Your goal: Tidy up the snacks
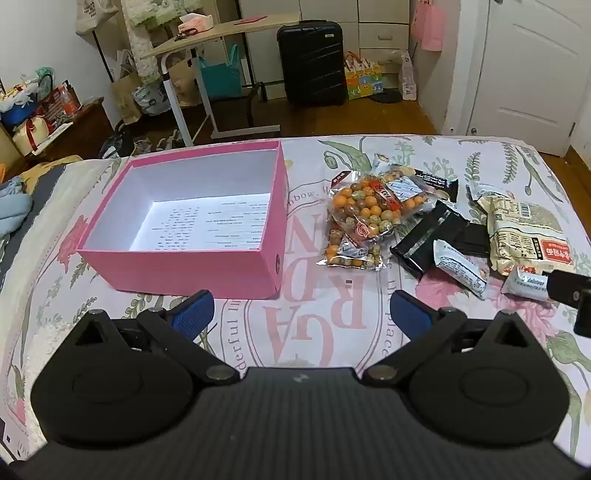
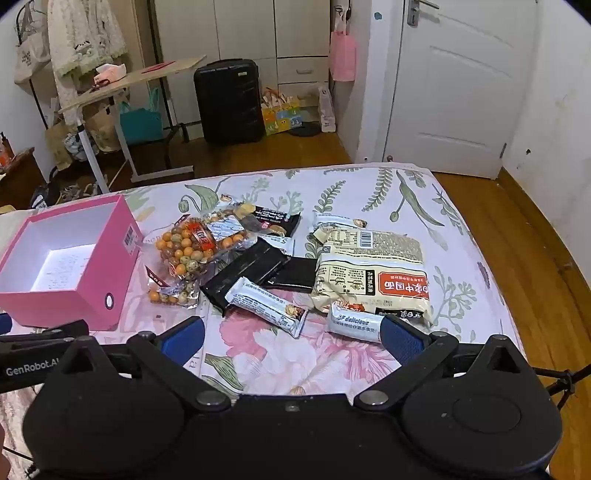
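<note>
Two grippers are held above the flowery bed sheet (image 1: 424, 147), and the jaws of both the left gripper (image 1: 301, 310) and the right gripper (image 2: 291, 336) are wide apart with nothing in them. No snack is in the pink cardboard box (image 1: 184, 269) yet. The white wrapped snack bar (image 2: 267, 304) is best picked first, squeezed across its middle. Its long side runs from upper left to lower right.

A big black hard suitcase (image 1: 312, 61) stands on the brown wood floor (image 2: 517, 236), by a white door (image 2: 458, 81). A light wooden desk on white legs (image 1: 207, 33) holds a pink tissue box (image 1: 195, 22).
</note>
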Demonstrator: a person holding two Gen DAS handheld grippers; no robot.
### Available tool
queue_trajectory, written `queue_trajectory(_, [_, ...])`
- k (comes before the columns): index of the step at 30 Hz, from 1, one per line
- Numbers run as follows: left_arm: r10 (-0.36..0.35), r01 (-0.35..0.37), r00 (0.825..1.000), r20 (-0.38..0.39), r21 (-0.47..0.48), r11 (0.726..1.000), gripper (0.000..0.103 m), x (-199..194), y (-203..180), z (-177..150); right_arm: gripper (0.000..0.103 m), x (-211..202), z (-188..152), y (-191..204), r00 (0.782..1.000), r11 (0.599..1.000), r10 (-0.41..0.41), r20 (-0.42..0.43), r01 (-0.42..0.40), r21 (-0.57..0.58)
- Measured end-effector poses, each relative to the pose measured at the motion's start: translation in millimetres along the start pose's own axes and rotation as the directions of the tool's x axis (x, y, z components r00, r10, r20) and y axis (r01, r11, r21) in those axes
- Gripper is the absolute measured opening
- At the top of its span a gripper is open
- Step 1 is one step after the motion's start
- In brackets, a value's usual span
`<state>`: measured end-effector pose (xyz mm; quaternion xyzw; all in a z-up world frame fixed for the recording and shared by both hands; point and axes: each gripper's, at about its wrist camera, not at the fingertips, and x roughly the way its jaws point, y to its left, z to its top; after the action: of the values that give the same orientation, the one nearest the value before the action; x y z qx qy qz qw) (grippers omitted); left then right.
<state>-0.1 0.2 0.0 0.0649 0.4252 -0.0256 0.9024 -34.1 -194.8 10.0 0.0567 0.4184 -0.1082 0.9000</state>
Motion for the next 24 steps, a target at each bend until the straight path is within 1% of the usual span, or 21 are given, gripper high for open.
queue_trajectory(4, [0.007,-0.007,1.000,-0.003,-0.011,1.000,0.103,1.6,0.1,0.8,0.102,-0.4,1.2,0.1,1.000,1.000,0.004,-0.002,-0.004,0.004])
queue_trajectory(6, [0.005,-0.005,1.000,-0.007,-0.016,1.000,0.103,2.3,-0.1,1.3,0.102,0.0,-4.1,-1.9,1.000,1.000,0.004,-0.001,-0.004,0.005])
queue_trajectory(11, [-0.008,0.008,1.000,-0.004,-0.033,0.999,0.103,0.3,-0.1,2.6,0.102,3.1,-2.0,-1.0,1.000,1.000,-0.007,-0.013,0.007,-0.004])
queue_trajectory(12, [-0.018,0.018,1.000,-0.012,-0.012,1.000,0.103,5.5,0.6,-3.9,0.102,2.8,-1.8,-0.8,1.000,1.000,-0.008,-0.013,0.008,-0.005])
queue_trajectory(20, [-0.029,0.029,0.999,-0.021,-0.021,0.999,0.103,3.1,4.1,-4.9,0.103,5.4,-5.7,-1.1,1.000,1.000,-0.018,-0.020,0.018,-0.015])
queue_trajectory(24, [-0.022,0.022,1.000,-0.022,-0.015,1.000,0.103,1.5,5.8,-5.7,0.103,7.6,-7.2,-2.5,1.000,1.000,-0.016,-0.024,0.016,-0.014])
